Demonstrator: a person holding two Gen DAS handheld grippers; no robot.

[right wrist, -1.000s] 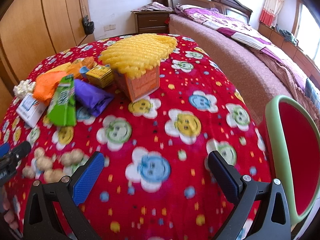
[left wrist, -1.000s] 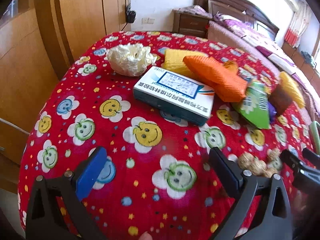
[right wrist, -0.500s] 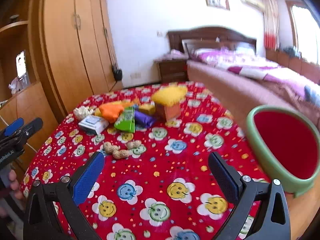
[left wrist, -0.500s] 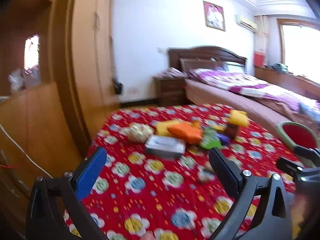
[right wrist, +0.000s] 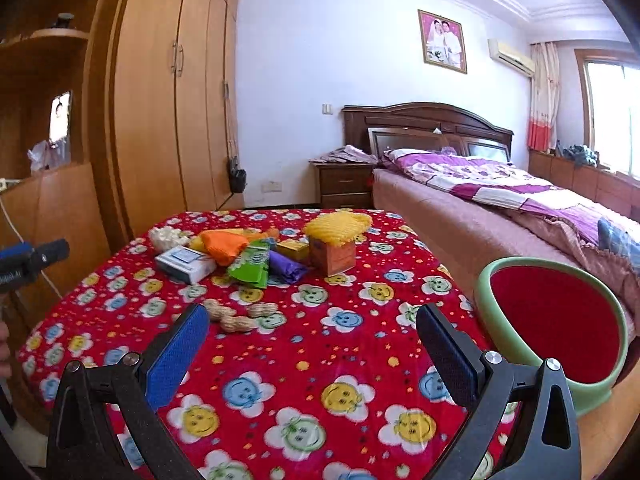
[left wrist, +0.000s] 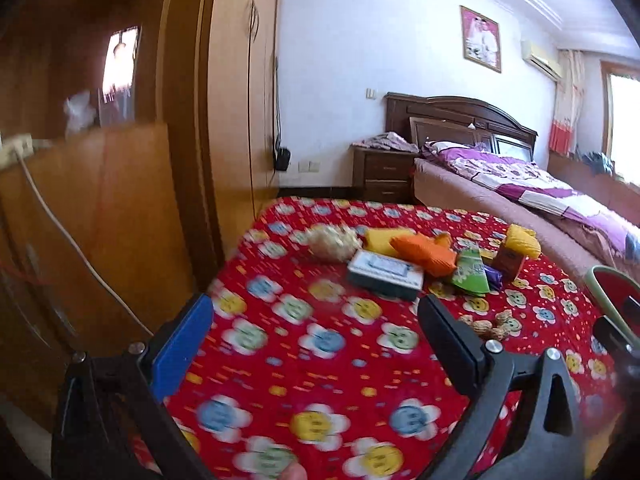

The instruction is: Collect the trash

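Above the near edge of the desk (right wrist: 360, 360), both tongs hang level and point toward its far edge. Left tongs (left wrist: 316, 340): fingers spread wide, nothing between them, over the near left corner. Right tongs (right wrist: 312, 348): likewise spread and empty, over the near right part.

Green bin (right wrist: 488, 312) with a red lining stands just off the desk's right edge, mouth tilted toward the camera; no contents visible.

Trash lies clustered toward the far edge: crumpled paper ball (right wrist: 166, 237) far left, white-and-blue box (right wrist: 185, 264) with its long axis running diagonally, orange packet (right wrist: 224, 246), green wrapper (right wrist: 252, 266) lengthwise toward the near edge, purple wrapper (right wrist: 288, 269), small yellow box (right wrist: 294, 249), orange carton (right wrist: 333, 257) upright under yellow foam netting (right wrist: 338, 226). Peanuts (right wrist: 236, 316) lie apart, nearer mid-desk.
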